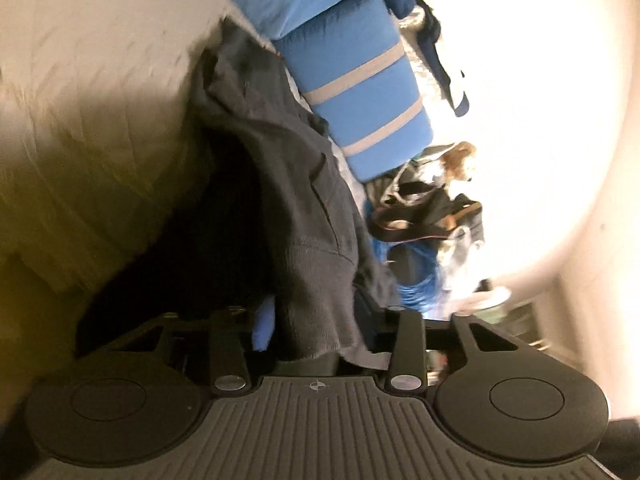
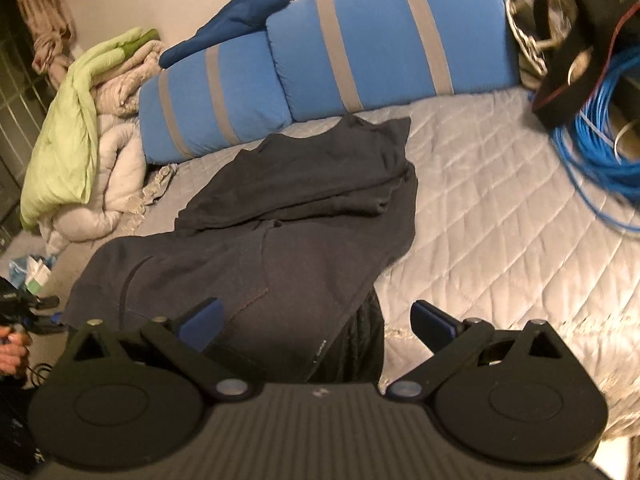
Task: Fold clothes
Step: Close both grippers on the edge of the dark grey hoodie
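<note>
A dark grey sweatshirt (image 2: 304, 200) lies partly folded on the quilted bed (image 2: 500, 220), its lower part reaching toward me. My right gripper (image 2: 316, 320) hovers open over the near hem, its blue pads (image 2: 200, 320) wide apart and holding nothing. In the tilted left wrist view, my left gripper (image 1: 316, 320) is shut on the sweatshirt's ribbed hem (image 1: 316, 280), which lifts the sweatshirt (image 1: 280, 168) off the bed. Its fingertips are mostly hidden by the cloth. A hand (image 2: 12, 352) shows at the left edge of the right wrist view.
Two blue pillows with grey stripes (image 2: 360, 48) line the far side of the bed. A green and beige blanket heap (image 2: 68, 132) sits at the far left. A coil of blue cable (image 2: 600, 140) and black straps (image 2: 572, 60) lie at the right.
</note>
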Demonstrator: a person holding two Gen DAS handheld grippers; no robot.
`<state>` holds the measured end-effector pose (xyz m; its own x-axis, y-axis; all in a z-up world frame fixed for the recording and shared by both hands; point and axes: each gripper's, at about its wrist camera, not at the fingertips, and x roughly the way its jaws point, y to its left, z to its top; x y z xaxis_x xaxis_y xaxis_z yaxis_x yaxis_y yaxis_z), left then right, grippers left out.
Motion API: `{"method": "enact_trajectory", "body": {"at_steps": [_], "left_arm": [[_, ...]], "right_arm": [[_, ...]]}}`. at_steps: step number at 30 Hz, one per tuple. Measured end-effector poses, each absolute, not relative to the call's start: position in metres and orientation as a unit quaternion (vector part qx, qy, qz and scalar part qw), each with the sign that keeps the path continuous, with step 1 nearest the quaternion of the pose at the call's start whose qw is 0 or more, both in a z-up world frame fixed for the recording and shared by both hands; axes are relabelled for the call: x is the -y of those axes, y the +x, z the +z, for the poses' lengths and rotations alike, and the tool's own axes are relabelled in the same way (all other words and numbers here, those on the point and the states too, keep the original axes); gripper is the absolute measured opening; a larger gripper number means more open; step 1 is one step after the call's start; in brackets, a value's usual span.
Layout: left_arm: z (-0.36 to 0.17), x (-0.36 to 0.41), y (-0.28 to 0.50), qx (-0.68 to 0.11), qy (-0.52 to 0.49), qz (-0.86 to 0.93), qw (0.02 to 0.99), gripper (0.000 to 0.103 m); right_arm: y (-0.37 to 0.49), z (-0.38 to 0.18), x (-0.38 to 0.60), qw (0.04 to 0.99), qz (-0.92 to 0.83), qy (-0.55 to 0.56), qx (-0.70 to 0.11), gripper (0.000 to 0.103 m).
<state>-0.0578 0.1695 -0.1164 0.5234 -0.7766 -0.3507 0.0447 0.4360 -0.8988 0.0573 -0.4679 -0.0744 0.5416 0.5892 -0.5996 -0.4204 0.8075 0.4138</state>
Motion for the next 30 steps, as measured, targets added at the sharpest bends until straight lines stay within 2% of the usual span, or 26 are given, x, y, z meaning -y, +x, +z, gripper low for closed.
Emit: {"method": "enact_trajectory", "body": {"at_steps": [3, 4, 11, 14, 19, 24, 30], "left_arm": [[-0.129, -0.176, -0.055, -0.409, -0.496, -0.27, 0.717, 0.014], [-0.132, -0.178, -0.055, -0.41, -0.504, -0.268, 0.712, 0.01], [-0.13, -0.176, -0.054, -0.409, -0.493, -0.266, 0.72, 0.008], [-0.129, -0.175, -0.052, -0.412, -0.49, -0.264, 0.722, 0.007], [-0.127, -0.173, -0.05, -0.413, -0.484, -0.262, 0.726, 0.007], [-0.127, -0.174, -0.049, -0.414, -0.484, -0.261, 0.725, 0.007], [-0.127, -0.174, -0.048, -0.414, -0.484, -0.261, 0.725, 0.007]], "right_arm": [[0.058, -0.081, 0.47, 0.862, 0.296, 0.134, -0.388, 0.103], [0.058, -0.084, 0.47, 0.858, 0.3, 0.143, -0.391, 0.103], [0.059, -0.11, 0.477, 0.82, 0.321, 0.221, -0.42, 0.102], [0.055, -0.12, 0.477, 0.805, 0.335, 0.239, -0.427, 0.093], [0.043, -0.126, 0.475, 0.782, 0.375, 0.264, -0.423, 0.071], [0.032, -0.128, 0.472, 0.775, 0.388, 0.26, -0.425, 0.07], [0.025, -0.132, 0.482, 0.754, 0.407, 0.309, -0.412, 0.047]]}}
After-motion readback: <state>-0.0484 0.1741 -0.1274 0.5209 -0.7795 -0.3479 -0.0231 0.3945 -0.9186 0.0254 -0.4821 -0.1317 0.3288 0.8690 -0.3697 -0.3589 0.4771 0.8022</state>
